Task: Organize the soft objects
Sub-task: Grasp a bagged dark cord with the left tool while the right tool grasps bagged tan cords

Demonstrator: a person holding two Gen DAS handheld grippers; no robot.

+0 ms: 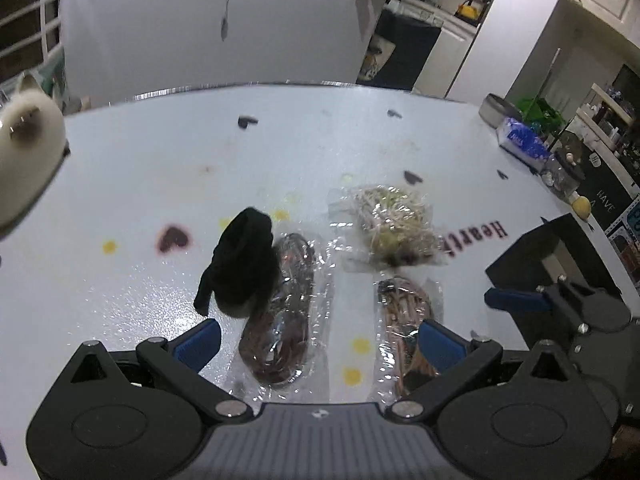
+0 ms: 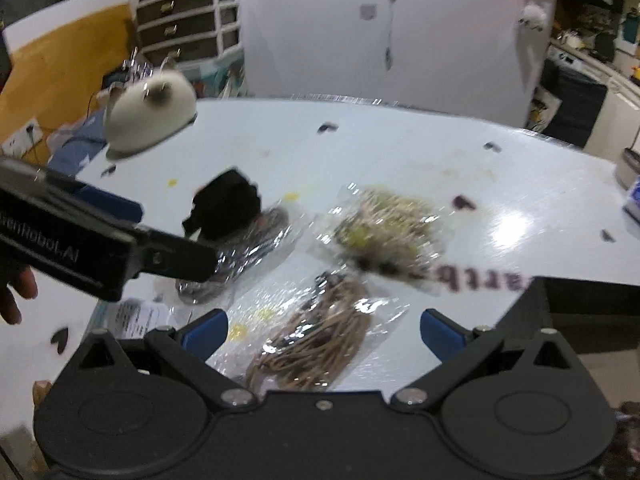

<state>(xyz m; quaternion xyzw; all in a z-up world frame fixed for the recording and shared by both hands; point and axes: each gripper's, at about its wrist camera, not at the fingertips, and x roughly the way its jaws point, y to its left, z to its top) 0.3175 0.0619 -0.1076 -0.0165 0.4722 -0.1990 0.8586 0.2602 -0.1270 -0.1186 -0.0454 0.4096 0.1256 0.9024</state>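
Note:
A black soft cloth (image 1: 244,260) lies bunched on the white table (image 1: 140,168), its edge over a clear bag of dark reddish strands (image 1: 280,320). A bag of brown strands (image 1: 404,320) lies beside it, and a bag of pale green strands (image 1: 392,228) sits farther back. My left gripper (image 1: 320,344) hovers open over the near bags, holding nothing. My right gripper (image 2: 322,336) is open and empty above the brown-strand bag (image 2: 320,344). The right wrist view also shows the black cloth (image 2: 228,208) and the pale bag (image 2: 384,232).
A cream plush cat (image 1: 28,152) sits at the table's far left edge. A black box (image 1: 552,248) stands at the right edge. A blue tissue pack (image 1: 520,140), a metal bowl (image 1: 496,108) and a lemon (image 1: 582,204) are at the back right. A hand (image 2: 16,288) shows at left.

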